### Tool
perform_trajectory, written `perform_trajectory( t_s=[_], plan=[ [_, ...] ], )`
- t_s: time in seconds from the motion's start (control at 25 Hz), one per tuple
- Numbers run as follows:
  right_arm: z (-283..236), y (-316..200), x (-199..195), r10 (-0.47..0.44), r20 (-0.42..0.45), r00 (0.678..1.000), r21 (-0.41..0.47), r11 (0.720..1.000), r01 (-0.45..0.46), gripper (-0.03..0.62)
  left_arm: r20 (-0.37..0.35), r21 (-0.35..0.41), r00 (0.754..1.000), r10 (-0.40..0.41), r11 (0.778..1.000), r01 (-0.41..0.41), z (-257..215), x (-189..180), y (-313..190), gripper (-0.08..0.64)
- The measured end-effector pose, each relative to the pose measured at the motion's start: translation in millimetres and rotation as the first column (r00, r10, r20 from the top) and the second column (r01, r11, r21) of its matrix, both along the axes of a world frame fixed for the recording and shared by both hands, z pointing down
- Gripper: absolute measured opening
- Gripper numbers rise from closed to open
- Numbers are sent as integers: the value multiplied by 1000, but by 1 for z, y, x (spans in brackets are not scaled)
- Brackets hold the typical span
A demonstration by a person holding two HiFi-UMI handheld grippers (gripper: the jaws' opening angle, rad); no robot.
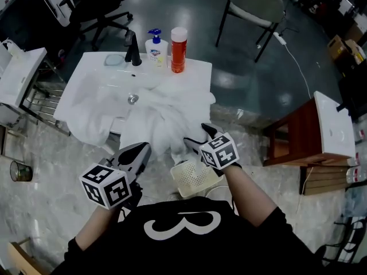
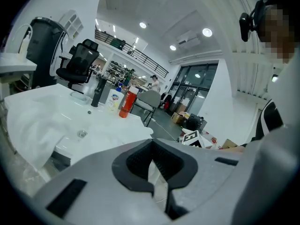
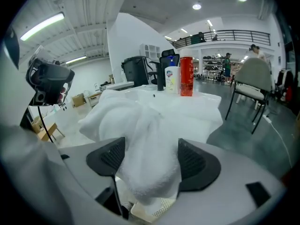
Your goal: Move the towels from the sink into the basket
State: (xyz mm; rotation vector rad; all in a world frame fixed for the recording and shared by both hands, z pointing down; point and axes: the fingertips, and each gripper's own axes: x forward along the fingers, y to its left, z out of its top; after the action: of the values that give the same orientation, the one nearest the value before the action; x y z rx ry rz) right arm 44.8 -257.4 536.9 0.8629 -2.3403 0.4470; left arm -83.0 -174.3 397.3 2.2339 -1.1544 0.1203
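White towels [image 1: 160, 119] lie heaped over the front edge of the white sink [image 1: 109, 82] and hang down toward the floor. My right gripper [image 1: 198, 137] is shut on a thick fold of one towel [image 3: 145, 139], which bulges between the pads [image 3: 199, 165]. Just under it stands the white perforated basket [image 1: 192, 179], whose rim [image 3: 150, 210] shows below the held fold. My left gripper [image 1: 143, 149] hovers at the towels' lower left edge, shut with nothing in it [image 2: 157, 172]. Another towel [image 2: 37, 125] drapes over the sink's left side.
A black faucet [image 1: 133, 49], a soap pump bottle [image 1: 155, 47] and an orange bottle [image 1: 178, 50] stand at the sink's back. A grey chair [image 1: 255, 7] is behind, a wooden stool [image 1: 298, 133] at the right, a wire rack [image 1: 40, 99] at the left.
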Motion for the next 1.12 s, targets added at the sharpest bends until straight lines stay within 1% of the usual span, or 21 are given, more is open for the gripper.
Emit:
perform_trajectory(
  t_s=[0.12,0.32,0.36,0.44,0.52,0.72,0.84,1.12],
  plan=[
    [1,-1,0,5,-6,1000,4,1000,-5,346,0,-3,1000,0,1000,0,1,-5,-5,5],
    [-1,-2,-3,6,-18,1000,-3,1000,-6,251,12,-10,1000,3,1000,-3,7,-13,-11,6],
    [-1,-2,-3,9,-14,1000,-8,1000,-9,218,9,-13,1000,4,1000,-4,8,-14,-12,5],
    [-1,0,-2,24,10,1000,-26,999,-24,124,4,-21,1000,8,1000,-8,10,-12,-12,5],
    [-2,1,0,55,46,997,-41,998,-53,88,2,-29,1000,13,1000,-13,13,-8,-12,6],
    [-3,0,4,111,109,988,-96,990,-101,60,3,-42,1000,22,999,-22,19,-1,-14,6],
    [-14,2,8,143,178,974,-123,985,-122,52,12,-43,1000,22,999,-22,18,6,-10,6],
    [-54,19,17,146,320,936,-101,988,-120,48,34,-47,999,-1,999,2,8,22,5,5]
  ],
)
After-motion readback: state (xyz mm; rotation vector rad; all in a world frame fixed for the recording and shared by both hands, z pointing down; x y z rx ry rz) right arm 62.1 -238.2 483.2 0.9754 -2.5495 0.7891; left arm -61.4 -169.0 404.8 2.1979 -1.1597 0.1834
